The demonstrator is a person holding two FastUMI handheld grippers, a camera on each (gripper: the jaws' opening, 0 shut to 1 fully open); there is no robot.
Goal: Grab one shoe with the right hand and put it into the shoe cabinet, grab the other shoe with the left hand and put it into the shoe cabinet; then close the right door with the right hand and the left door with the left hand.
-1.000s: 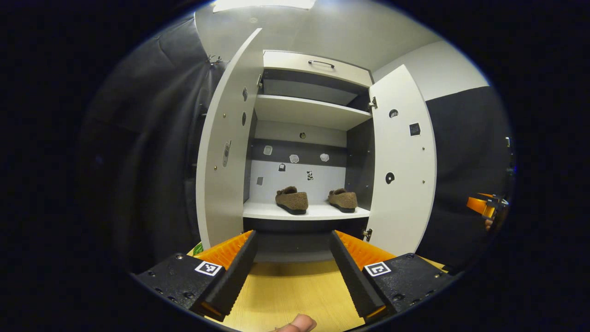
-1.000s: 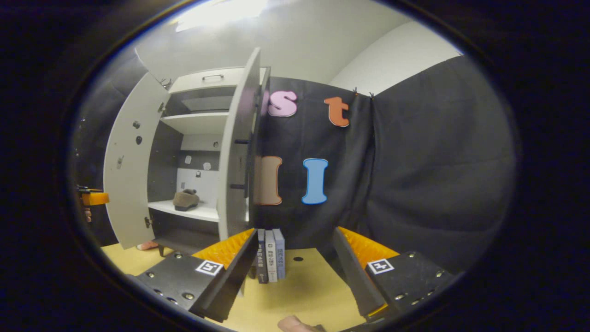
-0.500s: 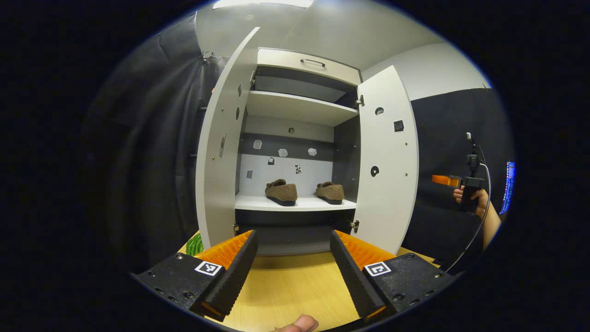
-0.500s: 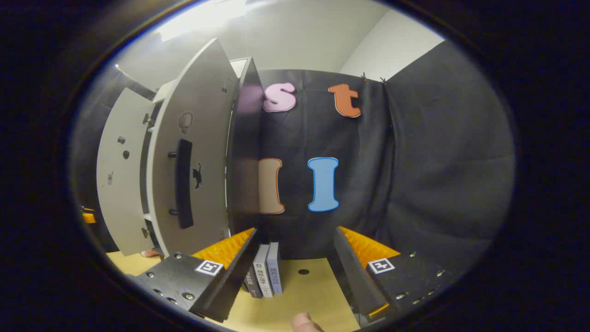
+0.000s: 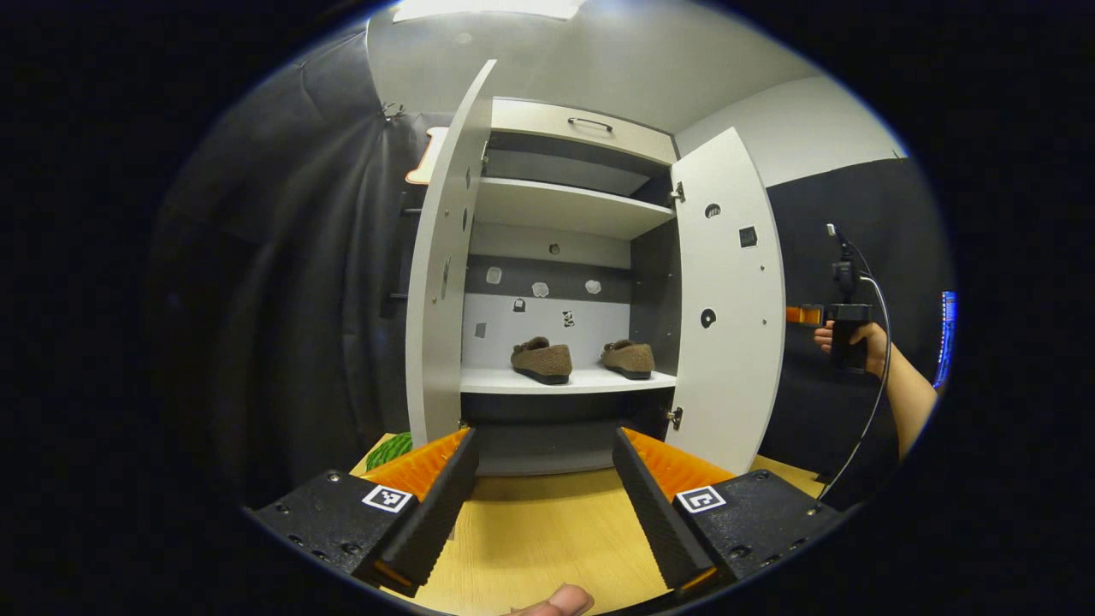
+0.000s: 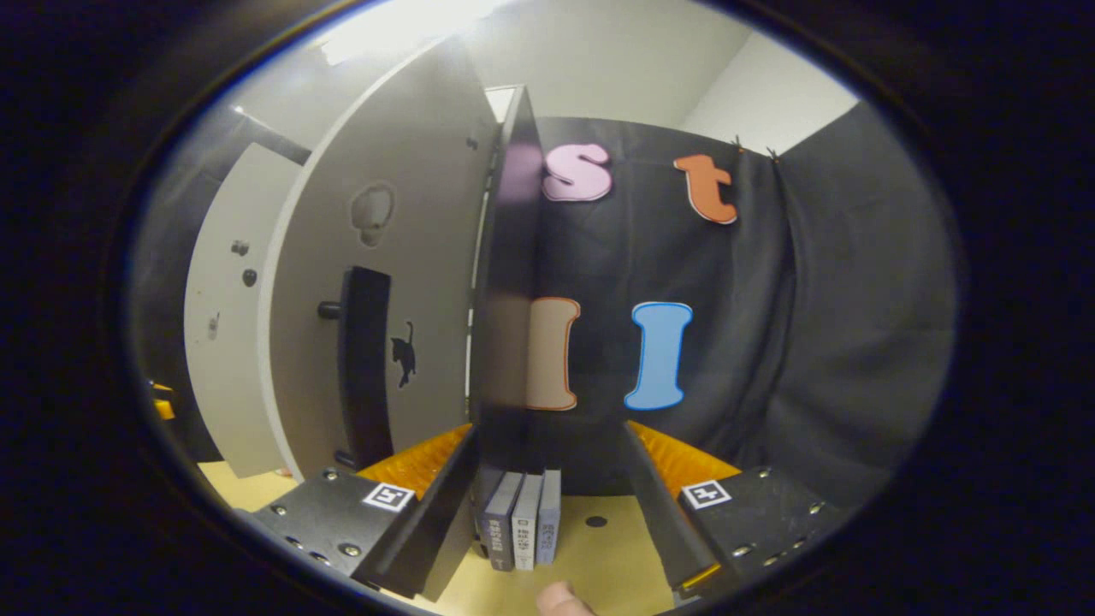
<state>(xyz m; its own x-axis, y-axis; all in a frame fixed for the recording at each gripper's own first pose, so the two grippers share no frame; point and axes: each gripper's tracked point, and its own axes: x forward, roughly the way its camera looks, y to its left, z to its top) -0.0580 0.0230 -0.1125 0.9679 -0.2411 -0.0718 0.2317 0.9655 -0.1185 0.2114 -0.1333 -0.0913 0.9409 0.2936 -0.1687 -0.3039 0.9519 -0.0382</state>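
Two brown fuzzy shoes [image 5: 541, 359] [image 5: 629, 358] stand side by side on the lower shelf of the white shoe cabinet [image 5: 565, 205]. Both doors hang open: the left door [image 5: 443, 282] and the right door [image 5: 727, 299]. My left gripper [image 5: 543, 505] is open and holds nothing, well back from the cabinet over the wooden floor. My right gripper [image 5: 796, 315], held in a hand [image 5: 847, 338], sits behind the right door. In the right gripper view, that gripper [image 6: 547, 505] is open, close to the door's outer face [image 6: 411, 257] with its dark handle [image 6: 364, 368].
A drawer with a handle [image 5: 590, 124] tops the cabinet. Several books [image 6: 522, 530] stand on the floor against the cabinet's side panel [image 6: 505, 282]. A green object [image 5: 389, 449] lies on the floor by the left door. Black cloth walls close in on both sides.
My right gripper has swung round behind the right door and come closer to its outer face and handle. The left gripper's view shifted slightly; the shoes have not moved.
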